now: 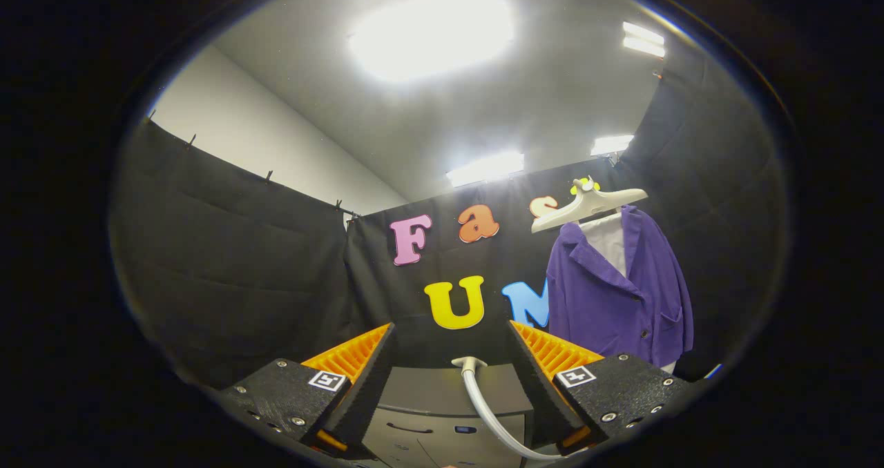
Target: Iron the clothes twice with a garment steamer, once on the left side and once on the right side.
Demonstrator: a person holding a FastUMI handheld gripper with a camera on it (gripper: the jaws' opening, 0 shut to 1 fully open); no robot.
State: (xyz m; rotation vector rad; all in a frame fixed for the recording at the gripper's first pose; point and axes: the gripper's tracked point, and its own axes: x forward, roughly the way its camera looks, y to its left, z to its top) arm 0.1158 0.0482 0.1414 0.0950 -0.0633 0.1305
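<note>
A purple jacket (615,295) hangs over a white inner garment on a white hanger (587,207), up and to the right beyond my fingers, against the black booth wall. A white steamer hose (483,406) rises from a grey unit (428,388) and curves down between my fingers toward the right one. My gripper (451,325) is open with its fingers wide apart. The hose passes through the gap and neither finger presses on it. The steamer head is hidden.
Black cloth walls (242,268) enclose the booth on the left, behind and on the right. The grey unit has a drawer-like front (407,428) just ahead of the fingers. Bright ceiling lights (431,33) shine overhead.
</note>
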